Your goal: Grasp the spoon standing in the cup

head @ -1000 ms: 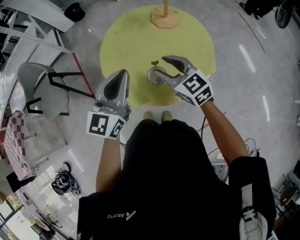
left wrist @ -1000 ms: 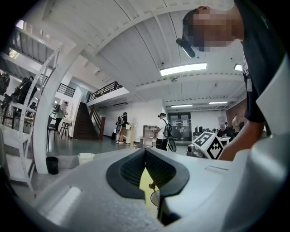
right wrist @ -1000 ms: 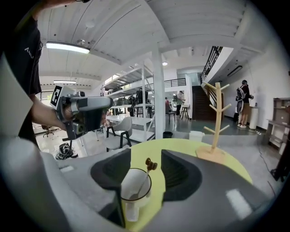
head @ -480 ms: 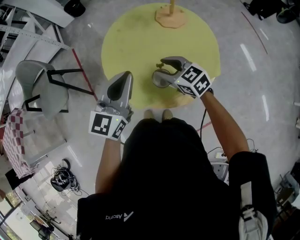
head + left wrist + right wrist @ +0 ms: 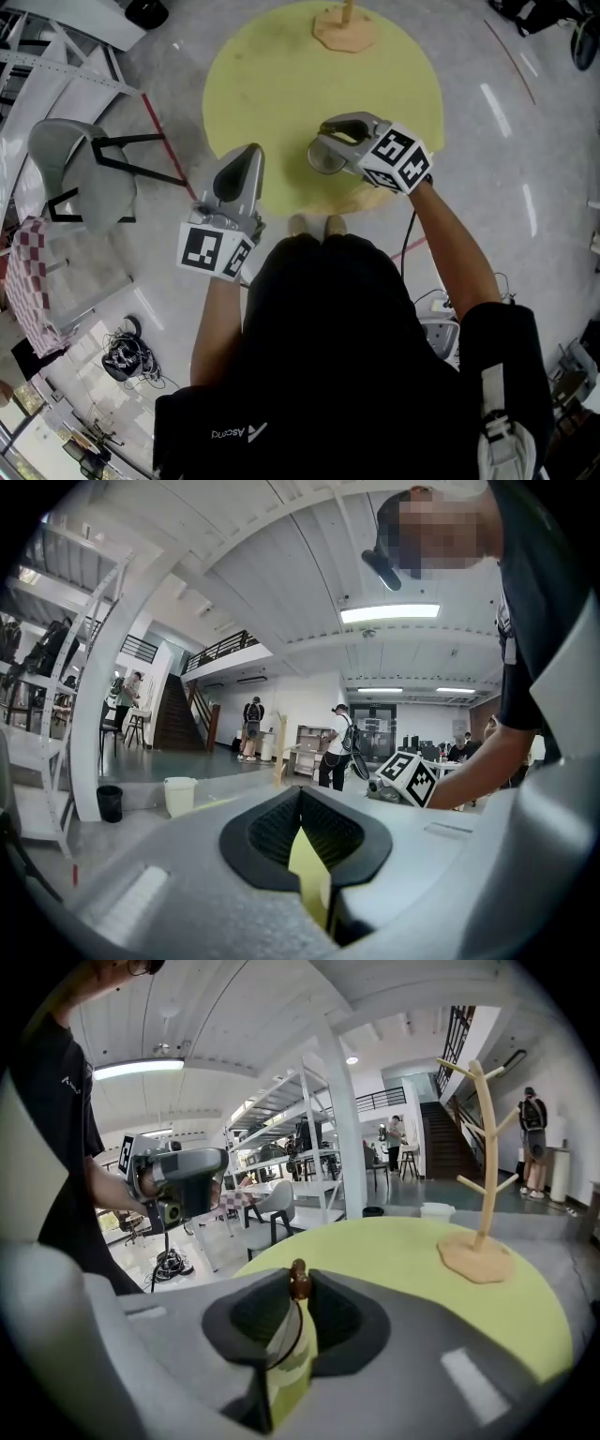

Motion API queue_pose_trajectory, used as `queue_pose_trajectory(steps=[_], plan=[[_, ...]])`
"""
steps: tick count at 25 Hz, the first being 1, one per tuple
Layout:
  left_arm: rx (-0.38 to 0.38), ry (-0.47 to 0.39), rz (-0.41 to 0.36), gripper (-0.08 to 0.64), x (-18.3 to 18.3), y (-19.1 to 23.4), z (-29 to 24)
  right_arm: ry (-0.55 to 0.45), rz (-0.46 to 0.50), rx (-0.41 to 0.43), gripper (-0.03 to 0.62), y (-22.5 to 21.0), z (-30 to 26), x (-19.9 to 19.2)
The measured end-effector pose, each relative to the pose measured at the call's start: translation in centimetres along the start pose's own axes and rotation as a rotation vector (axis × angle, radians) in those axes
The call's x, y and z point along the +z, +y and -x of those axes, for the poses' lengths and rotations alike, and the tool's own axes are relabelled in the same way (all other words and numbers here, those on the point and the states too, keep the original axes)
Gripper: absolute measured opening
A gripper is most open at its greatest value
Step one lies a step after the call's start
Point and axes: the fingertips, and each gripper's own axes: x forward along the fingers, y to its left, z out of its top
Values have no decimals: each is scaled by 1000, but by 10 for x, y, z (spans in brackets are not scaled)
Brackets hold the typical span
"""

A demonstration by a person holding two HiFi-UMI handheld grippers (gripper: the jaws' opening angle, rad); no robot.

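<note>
A clear cup (image 5: 324, 161) stands near the front edge of the round yellow table (image 5: 281, 75). My right gripper (image 5: 326, 133) hangs right over it. In the right gripper view the spoon's brown top (image 5: 299, 1282) sits between the tips of the right gripper (image 5: 300, 1288), whose jaws are closing and touch it on both sides. Below it the cup's rim (image 5: 284, 1346) shows in the gap. The spoon's lower part is hidden. My left gripper (image 5: 246, 156) is shut and empty, held off the table's front left edge, well left of the cup.
A wooden branch stand (image 5: 343, 31) is at the table's far side, also in the right gripper view (image 5: 476, 1252). A grey chair (image 5: 75, 178) and a metal rack stand left of the table. Cables lie on the floor behind.
My right gripper moved down over the cup and its jaws came together around the spoon's top. The left gripper stayed where it was.
</note>
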Motion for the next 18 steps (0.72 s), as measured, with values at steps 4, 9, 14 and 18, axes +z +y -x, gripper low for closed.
queue_pose_trajectory(steps=[4,9,14,18], plan=[[-18,-4,-1,9,1,-3,1,-7,39,-44,52,5,7,3],[-42,-11,-13,11,4,-9,3,-36,62,-90,52,12,19,13],[-57,-25,-26,11,11,-14,3,-117,46,-125,52,18,41,37],[-71,-40,-42,11,20,-19,3,-184,47,-157,51,25,64,64]])
